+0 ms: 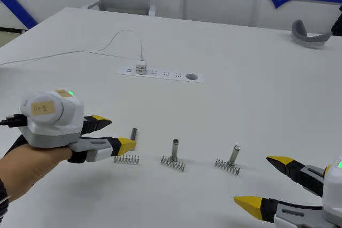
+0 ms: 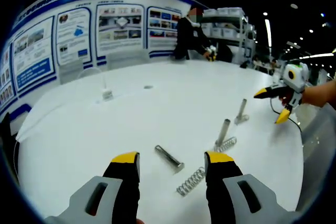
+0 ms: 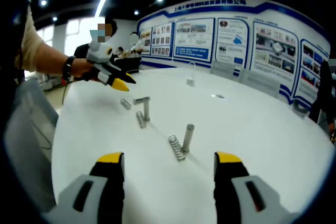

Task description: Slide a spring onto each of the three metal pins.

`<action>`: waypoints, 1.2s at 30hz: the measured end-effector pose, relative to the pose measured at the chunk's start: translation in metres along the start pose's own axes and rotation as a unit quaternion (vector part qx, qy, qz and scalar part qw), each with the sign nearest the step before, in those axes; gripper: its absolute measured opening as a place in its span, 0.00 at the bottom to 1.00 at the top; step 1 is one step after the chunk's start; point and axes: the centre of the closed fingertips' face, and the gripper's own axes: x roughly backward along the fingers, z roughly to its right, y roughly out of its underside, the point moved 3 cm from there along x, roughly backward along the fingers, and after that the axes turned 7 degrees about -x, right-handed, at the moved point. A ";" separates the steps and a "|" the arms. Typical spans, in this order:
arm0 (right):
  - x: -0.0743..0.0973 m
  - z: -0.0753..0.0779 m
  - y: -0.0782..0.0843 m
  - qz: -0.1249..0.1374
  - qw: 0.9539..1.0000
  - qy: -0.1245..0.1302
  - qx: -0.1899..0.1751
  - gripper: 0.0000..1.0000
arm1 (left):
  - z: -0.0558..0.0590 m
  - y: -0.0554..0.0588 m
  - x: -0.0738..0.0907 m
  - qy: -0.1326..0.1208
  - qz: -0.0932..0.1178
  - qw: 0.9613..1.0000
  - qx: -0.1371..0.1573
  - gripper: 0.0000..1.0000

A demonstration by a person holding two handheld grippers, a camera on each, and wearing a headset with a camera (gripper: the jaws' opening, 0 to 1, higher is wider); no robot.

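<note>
No spring is on yet: all three springs (image 1: pixel 173 163) lie on the tabletop (image 1: pixel 240 105) beside their pins (image 1: pixel 175 149). Left tongs (image 1: pixel 118 133) gape wide at the left pin (image 1: pixel 133 133); right tongs (image 1: pixel 262 181) wide, empty, near the right-hand pair. By my count, three to go.

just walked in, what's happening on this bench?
A person works with tongs in each hand. Three pins sit on the table, a spring lying beside each, none slid on yet. The left tongs are open at the left pin; the right tongs are open, off to the right. Nothing is held.
</note>
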 end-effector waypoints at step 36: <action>-0.001 -0.003 0.004 -0.005 1.000 0.001 -0.004 0.71 | -0.016 0.010 -0.050 -0.048 -0.116 0.992 0.021 0.22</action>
